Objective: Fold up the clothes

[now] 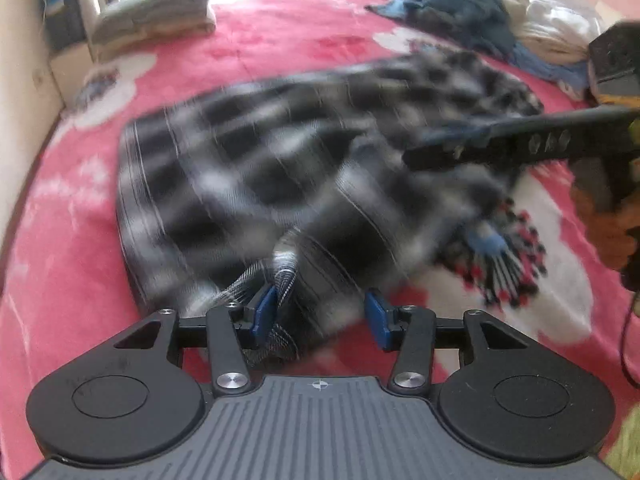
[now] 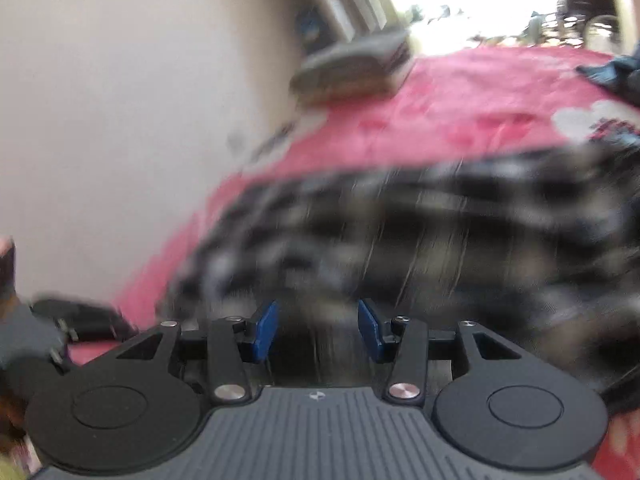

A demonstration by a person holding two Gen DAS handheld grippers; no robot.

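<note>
- Pads on the left fingers (image 1: 264,312) are flat, blue and rubbery, set on black linkages; they stand partly apart with a fold of the plaid cloth (image 1: 260,168) between them. A twisted bunch of cloth lies against the left-hand pad, but whether both pads press on it I cannot tell.
- The right fingers (image 2: 266,328) have the same blue pads, also partly apart, with blurred plaid cloth between them; I cannot tell whether they grip it.
- The plaid cloth is soft woven black, grey and white check with thin pale lines. It spreads ahead of both pairs of fingers on the bed, its left edge straight and doubled.
- Right of the left fingers a fringed scarf (image 1: 504,248), blue with red, black and white tassels, pokes out from under the cloth.
- Beneath lies a fleecy pink blanket (image 1: 280,32) with white patches; it is bare beyond the cloth.
- Far ahead-left sits a folded grey pile (image 1: 156,12); far ahead-right is a crumpled blue heap (image 1: 460,12).
- A plain pale wall (image 2: 120,100) bounds the bed on the left.
</note>
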